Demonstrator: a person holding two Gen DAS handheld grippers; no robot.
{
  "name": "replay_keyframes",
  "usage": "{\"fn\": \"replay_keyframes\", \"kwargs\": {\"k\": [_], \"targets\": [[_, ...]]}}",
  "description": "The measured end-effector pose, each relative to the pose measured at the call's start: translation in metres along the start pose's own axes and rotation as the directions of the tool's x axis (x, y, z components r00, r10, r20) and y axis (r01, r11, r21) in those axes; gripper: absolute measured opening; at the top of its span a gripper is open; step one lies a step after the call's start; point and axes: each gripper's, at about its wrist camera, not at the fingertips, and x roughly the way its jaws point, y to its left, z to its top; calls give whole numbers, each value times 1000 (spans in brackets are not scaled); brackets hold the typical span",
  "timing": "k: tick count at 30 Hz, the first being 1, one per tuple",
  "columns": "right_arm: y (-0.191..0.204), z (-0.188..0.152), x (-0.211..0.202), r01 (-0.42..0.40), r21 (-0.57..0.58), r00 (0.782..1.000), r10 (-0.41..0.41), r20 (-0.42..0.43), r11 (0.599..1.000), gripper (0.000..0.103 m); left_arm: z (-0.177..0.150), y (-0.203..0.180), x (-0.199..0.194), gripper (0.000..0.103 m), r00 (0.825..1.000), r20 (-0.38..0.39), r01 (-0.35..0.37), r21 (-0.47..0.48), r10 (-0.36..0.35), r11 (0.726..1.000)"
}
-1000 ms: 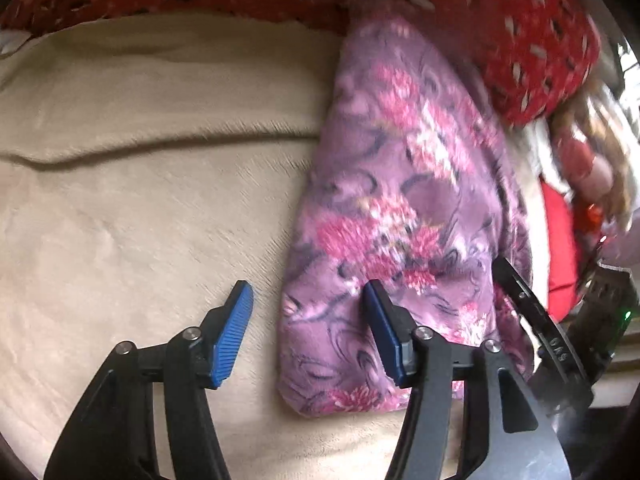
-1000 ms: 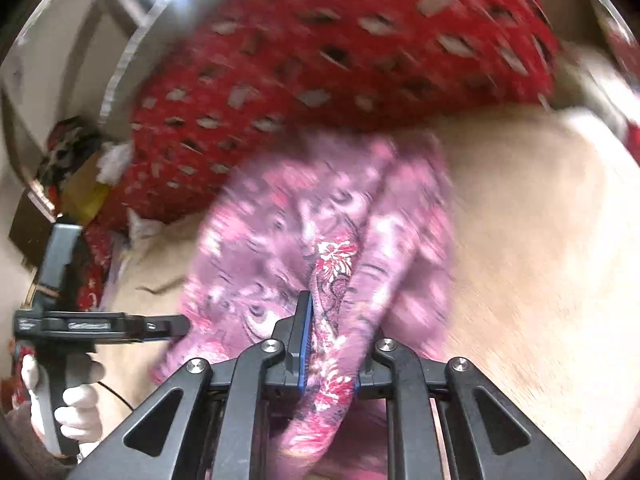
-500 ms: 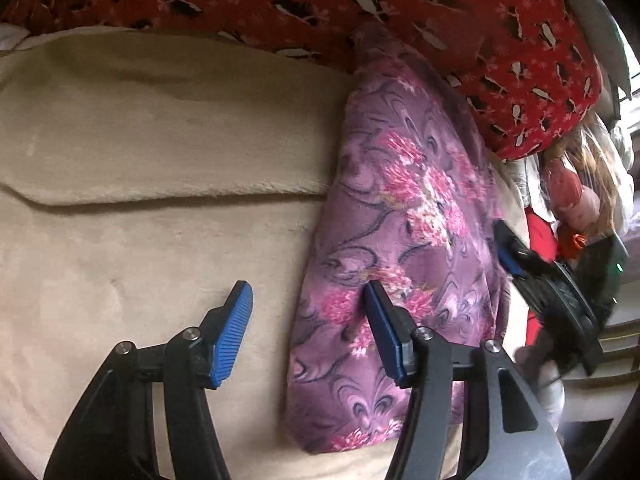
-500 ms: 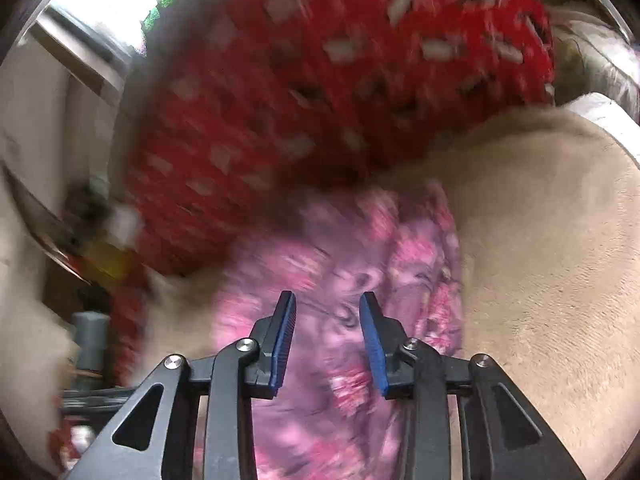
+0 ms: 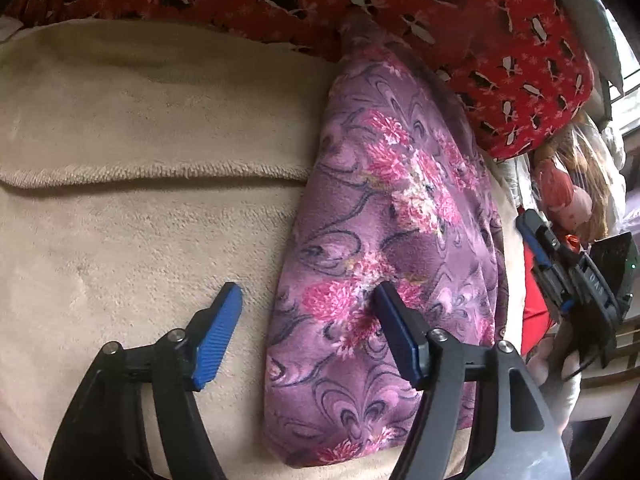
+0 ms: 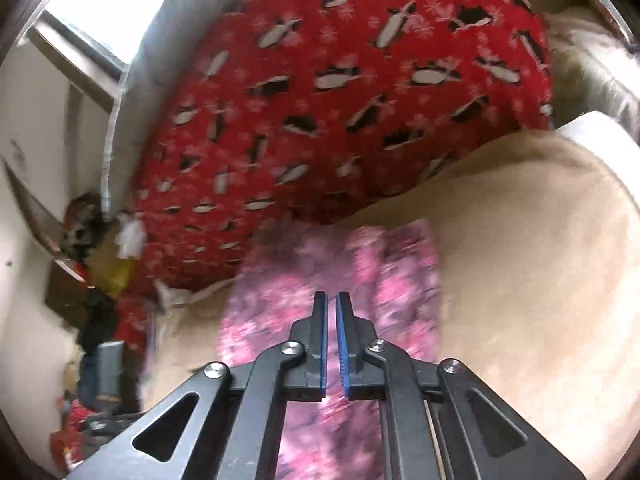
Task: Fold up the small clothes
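Note:
A purple garment with pink flowers (image 5: pixel 384 240) lies folded into a long strip on a beige fleece blanket (image 5: pixel 140 240). My left gripper (image 5: pixel 308 312) is open just above the garment's left edge, one blue pad over the blanket and the other over the cloth. In the right wrist view the garment (image 6: pixel 280 304) looks blurred, lying below and ahead of my right gripper (image 6: pixel 331 308). Its blue pads are nearly together with nothing between them. The right gripper also shows at the right edge of the left wrist view (image 5: pixel 576 276), off the garment.
A red pillow with a black-and-white print (image 5: pixel 440 8) lies along the far side of the blanket, touching the garment's far end. A fold in the blanket (image 5: pixel 160 172) runs left of the garment. Clutter and a doll (image 5: pixel 568 192) sit beyond the right edge.
My right gripper let go of the garment, opened, then shut empty while lifting back. The garment now lies flat. The left gripper stayed open and barely moved.

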Motion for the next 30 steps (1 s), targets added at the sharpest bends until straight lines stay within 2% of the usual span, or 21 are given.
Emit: {"fn": "replay_keyframes", "kwargs": {"k": [3, 6, 8, 9, 10, 11, 13, 16, 18, 19, 21, 22, 23, 24, 26, 28, 29, 30], "targets": [[9, -16, 13, 71, -58, 994, -76, -78, 996, 30, -3, -1, -2, 68, 1000, -2, -5, 8, 5, 1000], [15, -31, 29, 181, -132, 970, -199, -142, 975, 35, 0, -4, -4, 68, 1000, 7, -2, -6, 2, 1000], [19, -35, 29, 198, -137, 969, -215, -122, 971, 35, 3, -4, -5, 68, 1000, 6, 6, -20, -6, 1000], [18, -34, 28, 183, -114, 971, -198, -132, 976, 37, 4, -4, -7, 68, 1000, 5, 14, -26, -14, 1000], [19, -34, 27, 142, -100, 978, -155, -140, 985, 34, 4, -2, -10, 68, 1000, 8, 22, -28, -22, 999], [22, -34, 23, 85, -110, 984, -101, -144, 990, 12, 4, -2, -13, 68, 999, 15, 31, -31, -31, 999], [30, -33, 8, 41, -159, 993, -58, -104, 986, 8, 5, -3, -19, 68, 998, 33, 45, -31, -44, 999], [29, -25, -17, 25, -169, 1000, -27, -5, 985, 4, 5, -3, -19, 68, 998, 56, 10, -21, -8, 1000], [15, -22, -16, 74, -141, 997, -73, 16, 987, 3, 4, 0, -3, 71, 999, 12, -29, -30, 30, 999], [7, -22, -5, 108, -127, 994, -111, -20, 986, 3, 4, 1, 3, 71, 999, -9, -36, -38, 36, 999], [-8, -29, 16, 215, -122, 969, -227, -98, 969, 0, 1, 1, 2, 71, 999, -1, -46, -26, 46, 999], [-13, -32, 14, 198, -97, 972, -208, -111, 975, 0, 0, -1, -2, 71, 999, -2, -48, -13, 48, 999], [-16, -33, 5, 169, -58, 981, -173, -87, 984, 1, -3, 0, -6, 71, 999, -6, -44, -6, 44, 999], [-17, -36, -11, 96, 1, 995, -95, -41, 995, 7, -7, 1, -8, 71, 999, -11, -41, -5, 41, 999], [-12, -48, -41, -29, 44, 1000, 29, 0, 999, 10, -16, 6, -13, 71, 999, -15, -29, -17, 29, 999], [-4, -64, -58, -69, 33, 997, 70, -24, 997, 32, -24, 9, -12, 71, 999, -20, -29, -28, 28, 999], [2, -73, -61, -60, 19, 997, 61, -44, 998, 58, -27, 10, -11, 71, 999, -20, -31, -33, 30, 999], [7, -83, -59, -21, -4, 996, 21, -82, 1000, 73, -31, 8, -10, 71, 999, -18, -40, -41, 39, 998]]}}
